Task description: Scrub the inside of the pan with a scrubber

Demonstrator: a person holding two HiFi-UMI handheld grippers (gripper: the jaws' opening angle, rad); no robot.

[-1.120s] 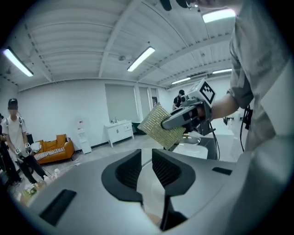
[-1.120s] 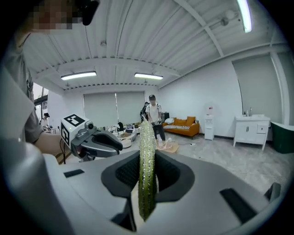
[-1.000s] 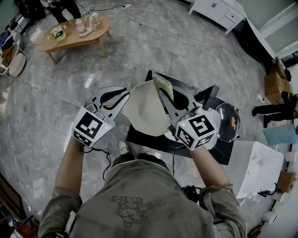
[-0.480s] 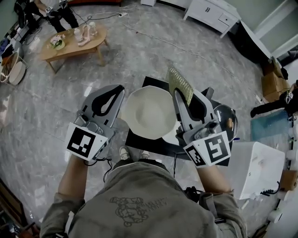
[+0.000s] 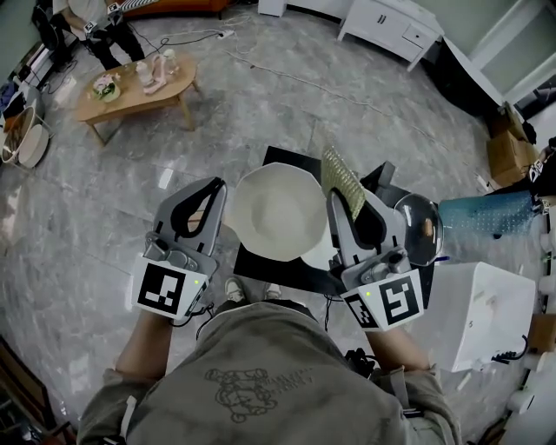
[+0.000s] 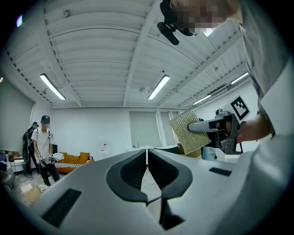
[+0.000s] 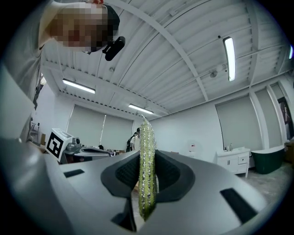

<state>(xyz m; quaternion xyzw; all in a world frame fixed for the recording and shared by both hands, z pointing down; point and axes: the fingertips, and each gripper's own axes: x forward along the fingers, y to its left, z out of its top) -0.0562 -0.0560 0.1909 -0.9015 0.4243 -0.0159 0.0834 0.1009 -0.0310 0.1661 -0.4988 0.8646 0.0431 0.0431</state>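
Note:
The white pan (image 5: 274, 213) sits on a small black table (image 5: 278, 268) in front of me, its pale inside facing up. My right gripper (image 5: 334, 195) is shut on a flat green-gold scrubber (image 5: 343, 178), which stands on edge above the pan's right rim. In the right gripper view the scrubber (image 7: 147, 137) sticks up between the jaws of the right gripper (image 7: 147, 158). My left gripper (image 5: 216, 186) hangs just left of the pan, shut with nothing in it. In the left gripper view its jaws (image 6: 147, 151) meet, and the scrubber (image 6: 186, 131) shows to the right.
A glass lid (image 5: 419, 228) lies at the table's right end, beside a white box (image 5: 482, 313). A wooden coffee table (image 5: 139, 74) with small items stands far left, people behind it. White cabinets (image 5: 395, 22) line the far wall. A person's leg (image 5: 486, 213) is at the right.
Both grippers have risen and drawn back toward my body, now pointing level. The scrubber has moved off the pan's middle to above its right rim. The left gripper has moved away from the pan's left edge.

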